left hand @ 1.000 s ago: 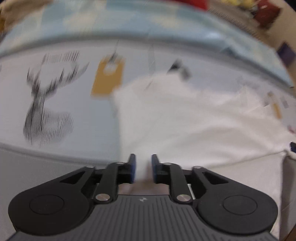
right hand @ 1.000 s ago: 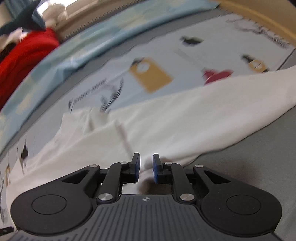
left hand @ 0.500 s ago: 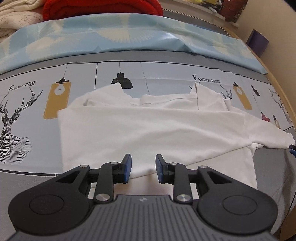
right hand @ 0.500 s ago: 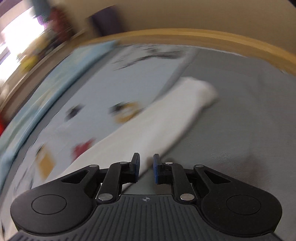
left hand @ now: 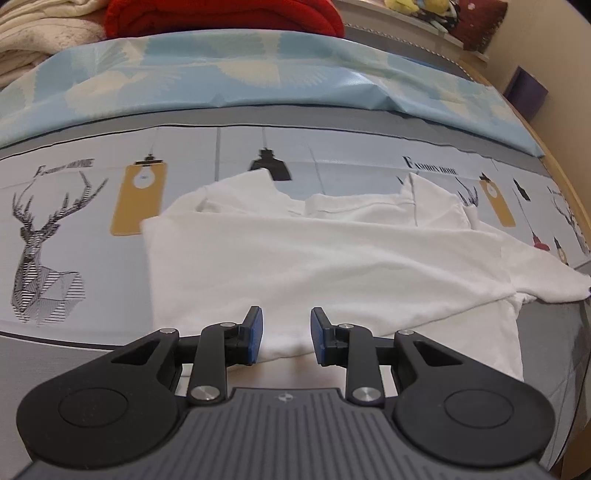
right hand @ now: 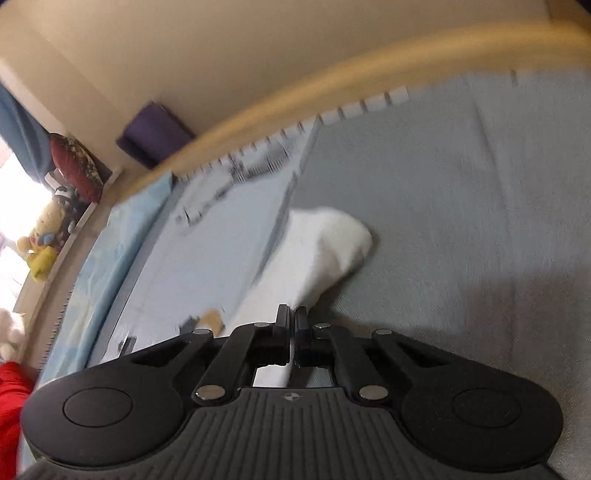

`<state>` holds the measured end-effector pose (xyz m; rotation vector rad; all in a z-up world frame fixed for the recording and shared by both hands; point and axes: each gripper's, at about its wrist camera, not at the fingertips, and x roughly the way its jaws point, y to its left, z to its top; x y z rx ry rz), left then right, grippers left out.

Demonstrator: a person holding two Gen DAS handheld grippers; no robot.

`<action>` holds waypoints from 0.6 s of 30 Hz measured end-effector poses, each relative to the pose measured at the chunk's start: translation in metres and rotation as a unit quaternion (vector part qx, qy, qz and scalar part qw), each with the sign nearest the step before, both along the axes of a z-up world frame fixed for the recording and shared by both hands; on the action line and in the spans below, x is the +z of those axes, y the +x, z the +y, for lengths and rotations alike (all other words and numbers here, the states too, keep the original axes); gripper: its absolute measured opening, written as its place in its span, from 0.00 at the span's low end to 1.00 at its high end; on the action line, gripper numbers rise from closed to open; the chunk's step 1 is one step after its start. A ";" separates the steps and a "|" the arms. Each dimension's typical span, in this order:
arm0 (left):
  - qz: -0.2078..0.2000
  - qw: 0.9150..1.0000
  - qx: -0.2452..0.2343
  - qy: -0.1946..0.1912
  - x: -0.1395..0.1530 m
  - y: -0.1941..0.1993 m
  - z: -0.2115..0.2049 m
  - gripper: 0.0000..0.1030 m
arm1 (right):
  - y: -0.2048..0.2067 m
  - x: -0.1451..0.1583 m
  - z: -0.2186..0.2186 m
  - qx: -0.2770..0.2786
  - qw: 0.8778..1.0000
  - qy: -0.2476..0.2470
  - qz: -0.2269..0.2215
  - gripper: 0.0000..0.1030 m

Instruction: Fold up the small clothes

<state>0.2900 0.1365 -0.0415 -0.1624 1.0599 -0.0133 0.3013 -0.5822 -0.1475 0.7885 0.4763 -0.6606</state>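
Observation:
A white T-shirt (left hand: 332, 266) lies on the printed tablecloth, its lower part folded up over the body, collar at the far side and one sleeve reaching right. My left gripper (left hand: 286, 336) is open and empty, its blue pads (left hand: 255, 334) just above the shirt's near folded edge. In the right wrist view the shirt's sleeve (right hand: 325, 243) stretches away over grey cloth. My right gripper (right hand: 291, 325) is shut on the sleeve, with white cloth pinched between the jaws.
The printed tablecloth (left hand: 66, 229) shows deer and lamp pictures. A light blue cloth (left hand: 258, 77) lies behind it, with a red blanket (left hand: 221, 14) and cream blanket beyond. A wooden table edge (right hand: 332, 85), a purple box (right hand: 155, 129) and stuffed toys (right hand: 40, 254) lie past the sleeve.
My left gripper opened wider and drew back from the folded shirt. My right gripper swung right to the sleeve and closed on it.

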 end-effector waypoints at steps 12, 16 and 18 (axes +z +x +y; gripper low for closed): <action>-0.026 0.996 0.076 -0.043 0.029 -0.013 0.066 0.30 | 0.032 0.150 0.329 0.371 0.896 -0.209 -0.127 0.01; -0.034 0.992 0.103 -0.059 0.037 -0.019 0.089 0.30 | 0.009 0.144 0.455 0.511 0.837 -0.150 -0.127 0.02; -0.035 0.990 0.115 -0.067 0.040 -0.021 0.098 0.30 | 0.007 0.122 0.497 0.591 0.801 -0.080 -0.054 0.04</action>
